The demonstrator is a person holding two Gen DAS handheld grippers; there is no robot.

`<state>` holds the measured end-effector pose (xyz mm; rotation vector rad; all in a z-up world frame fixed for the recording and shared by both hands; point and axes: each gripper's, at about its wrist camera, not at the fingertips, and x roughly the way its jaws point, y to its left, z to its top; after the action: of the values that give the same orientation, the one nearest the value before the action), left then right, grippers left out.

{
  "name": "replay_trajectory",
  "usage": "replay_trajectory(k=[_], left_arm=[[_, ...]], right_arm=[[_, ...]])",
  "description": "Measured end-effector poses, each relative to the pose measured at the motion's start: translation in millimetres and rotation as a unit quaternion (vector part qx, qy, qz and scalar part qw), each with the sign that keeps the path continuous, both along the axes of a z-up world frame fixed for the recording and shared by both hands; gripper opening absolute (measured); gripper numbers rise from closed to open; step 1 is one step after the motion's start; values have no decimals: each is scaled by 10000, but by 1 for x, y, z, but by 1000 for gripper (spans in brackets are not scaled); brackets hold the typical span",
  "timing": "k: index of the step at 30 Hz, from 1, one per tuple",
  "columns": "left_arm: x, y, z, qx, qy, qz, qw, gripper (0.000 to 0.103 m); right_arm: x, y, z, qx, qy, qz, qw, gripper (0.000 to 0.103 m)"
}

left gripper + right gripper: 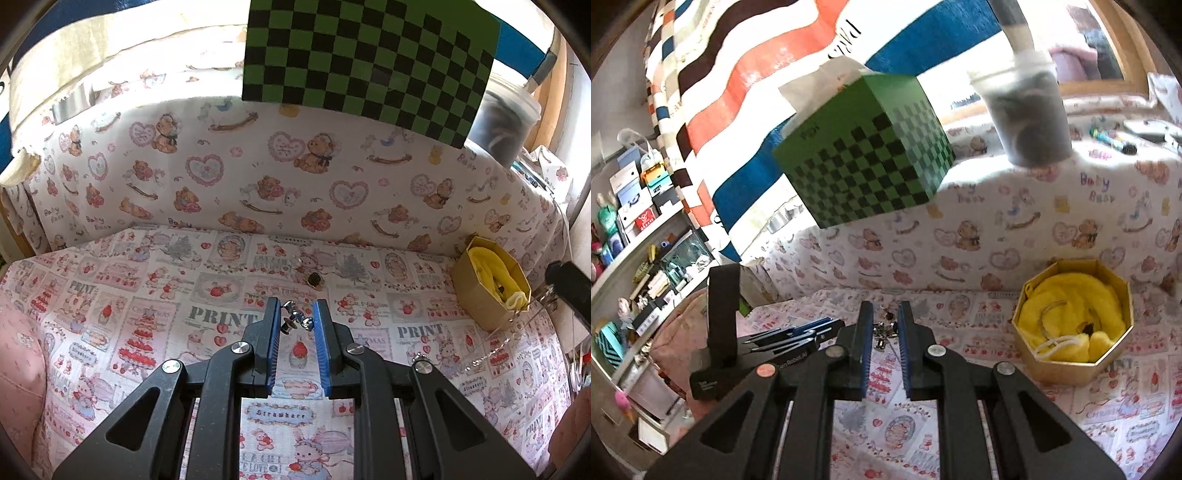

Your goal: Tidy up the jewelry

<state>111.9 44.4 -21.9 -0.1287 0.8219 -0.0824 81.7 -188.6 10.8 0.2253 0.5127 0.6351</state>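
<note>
A small cluster of silver jewelry pieces (295, 318) lies on the printed cloth between the tips of my open left gripper (295, 308); the jaws stand either side of it without touching. A dark round piece (314, 278) lies just beyond. The gold octagonal box (489, 282) with yellow lining stands at the right. In the right wrist view the same cluster (884, 332) lies ahead of my open, empty right gripper (885, 312), and the box (1071, 332) stands to its right. The left gripper (798, 334) shows at the left, pointing toward the cluster.
A green checkered cube (864, 158) and a clear tub (1027, 114) sit on the raised ledge behind a teddy-print cloth wall (295, 170). The tip of the right gripper (569, 288) shows at the right edge. Cluttered shelves (635, 236) stand far left.
</note>
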Motion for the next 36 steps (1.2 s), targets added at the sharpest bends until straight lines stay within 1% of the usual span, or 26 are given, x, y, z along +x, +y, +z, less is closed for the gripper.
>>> replay_trajectory(k=[2,4,5,7,10,11,13,14,16,17,18,21,23,24,25,27,29,30,31,32,33,35,36], left_arm=[[5,-4,-7,-237,283,-370,9986,17],[10,-7,-17,-439,551,-501,9963,17],[12,-10,-22,-464,672,-583,9950,17],[14,-15,-27,-385,755,-698,9940,17],[12,-24,-28,-45,666,-719,9952,18],[11,-27,-28,18,639,-756,9951,21],[9,-28,-28,-7,585,-778,9953,57],[5,-29,-24,0,417,-764,9962,59],[-2,-35,-14,190,61,-810,9965,60],[-7,-38,-10,240,-85,-949,9952,60],[-10,-40,-6,211,-170,-1100,9936,60],[-15,-50,-1,-128,-206,-1622,9865,60],[-18,-60,0,-362,-182,-1964,9797,60],[-20,-64,0,-437,-173,-2030,9781,60],[-18,-68,1,-606,-168,-2062,9765,60],[-13,-64,2,-1136,-94,-2046,9722,60],[-9,-58,2,-1540,-57,-1999,9676,57],[-10,-58,2,-1646,-41,-2033,9652,54],[-10,-58,2,-1710,2,-2114,9623,50],[-10,-60,1,-1709,30,-2193,9606,49],[-13,-62,1,-1678,39,-2243,9600,45],[-17,-71,0,-1559,66,-2357,9592,33],[-17,-75,0,-1540,94,-2415,9580,13]], right_arm=[[1,0,0,-40,7,-44,10000,12],[4,0,-3,-70,81,-77,9999,12],[6,0,-5,-100,110,-102,9998,12],[9,0,-8,-155,162,-158,9996,12],[10,-1,-9,-118,234,-154,9995,12],[11,-2,-9,-89,248,-137,9996,12],[9,-3,-8,-37,249,-98,9996,12],[8,-3,-7,-18,233,-89,9997,12],[6,-3,-4,15,201,-84,9998,12],[5,-3,-3,38,189,-74,9998,12],[3,-3,-2,72,181,-47,9998,12],[1,-2,0,150,209,43,9997,12],[-1,-1,0,229,252,119,9993,12],[-2,0,0,267,280,154,9991,12],[-3,1,1,300,312,151,9990,12],[-5,0,3,446,398,168,9981,12],[-8,1,5,601,455,319,9966,12],[-11,2,7,635,428,334,9965,12],[-13,2,8,636,398,339,9966,12],[-14,3,9,638,384,353,9966,12],[-15,4,9,651,396,388,9963,12],[-15,7,8,665,432,419,9960,12],[-14,7,7,644,433,403,9962,12]])
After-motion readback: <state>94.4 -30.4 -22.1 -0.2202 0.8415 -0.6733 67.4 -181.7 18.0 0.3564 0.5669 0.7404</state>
